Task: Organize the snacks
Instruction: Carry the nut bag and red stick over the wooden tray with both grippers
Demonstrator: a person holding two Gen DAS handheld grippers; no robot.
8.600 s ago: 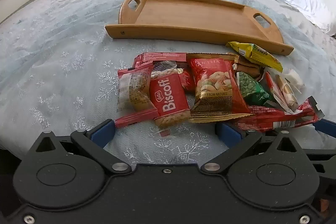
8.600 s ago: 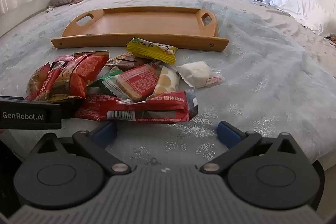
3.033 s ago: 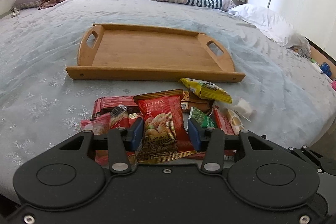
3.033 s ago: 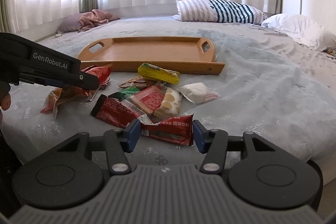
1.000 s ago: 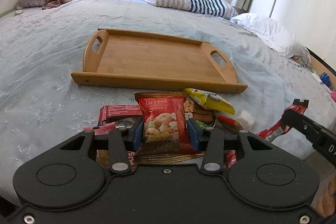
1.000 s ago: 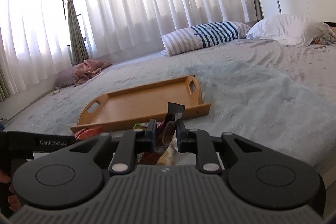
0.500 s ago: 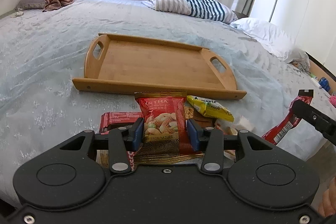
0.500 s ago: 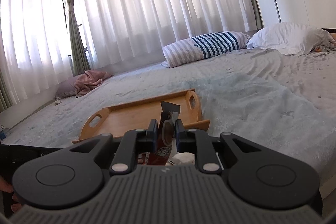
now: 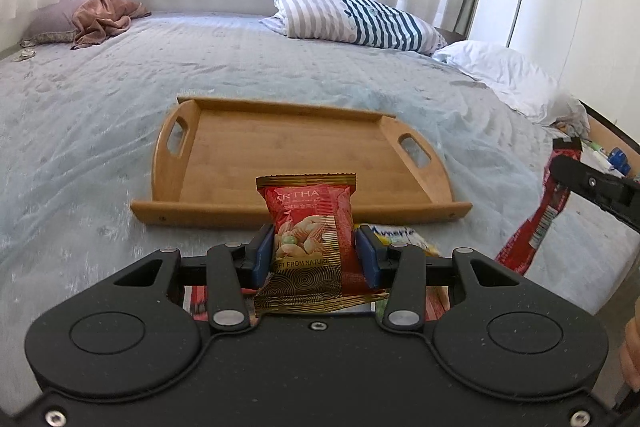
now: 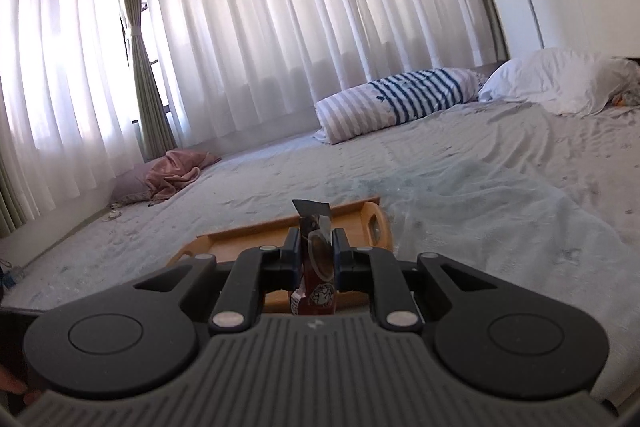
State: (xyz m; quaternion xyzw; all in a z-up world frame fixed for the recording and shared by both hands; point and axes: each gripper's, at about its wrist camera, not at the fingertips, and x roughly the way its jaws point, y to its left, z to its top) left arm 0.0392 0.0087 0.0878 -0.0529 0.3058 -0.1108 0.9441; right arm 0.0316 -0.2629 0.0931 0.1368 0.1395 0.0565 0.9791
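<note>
Left wrist view: left gripper [image 9: 315, 254] partly closed, blue pads pinching the sides of a red and gold foil nut packet [image 9: 310, 227], packet held upright and lifted clear of the bed. Straight ahead of it and lower, flat on the pale blue bedspread [image 9: 92, 131]: a rectangular bamboo tray with cut-out handles [image 9: 288, 143], bare inside, long axis running across the view, near rail closest to the packet. Just short of that near rail, under the gripper body, the remaining snacks, among them a yellow wrapper [image 9: 394, 233] peeping out on the right. Off the tray's right end, in the air: right gripper [image 9: 560, 165] clamped on a long red stick sachet [image 9: 534, 227], the sachet hanging down from it.

Right wrist view: right gripper [image 10: 316, 251] closed as tight as it goes on the dark red sachet [image 10: 316, 267], top edge sticking up between the pads. Bamboo tray [image 10: 256, 235] ahead and below, seen end-on toward its right handle.

Judgement: both snacks in mid-carry toward the tray. Left gripper better lined up, facing the tray's middle across its long side; a short forward and downward move likely enough. Right gripper at the tray's right end, needing an inward reach.
</note>
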